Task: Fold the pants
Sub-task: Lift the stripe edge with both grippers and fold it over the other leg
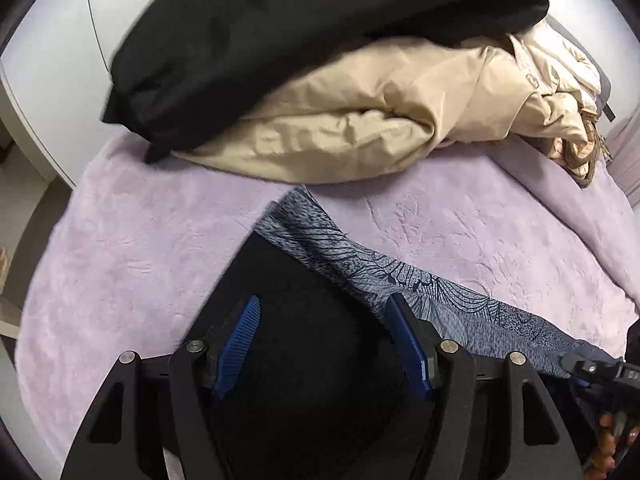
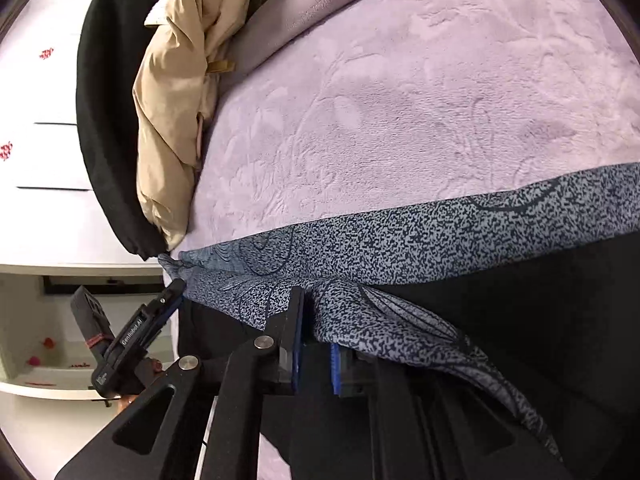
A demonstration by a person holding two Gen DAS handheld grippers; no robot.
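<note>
Pants, black with a blue-grey patterned band, lie on the lilac blanket of the bed, near its edge. Left gripper stands wide, fingers apart over the black cloth, gripping nothing visible. Right gripper is narrowed on a fold of the patterned band, cloth pinched between its blue pads. A beige jacket and a black garment are heaped at the far edge of the bed, touching each other, apart from the pants.
</note>
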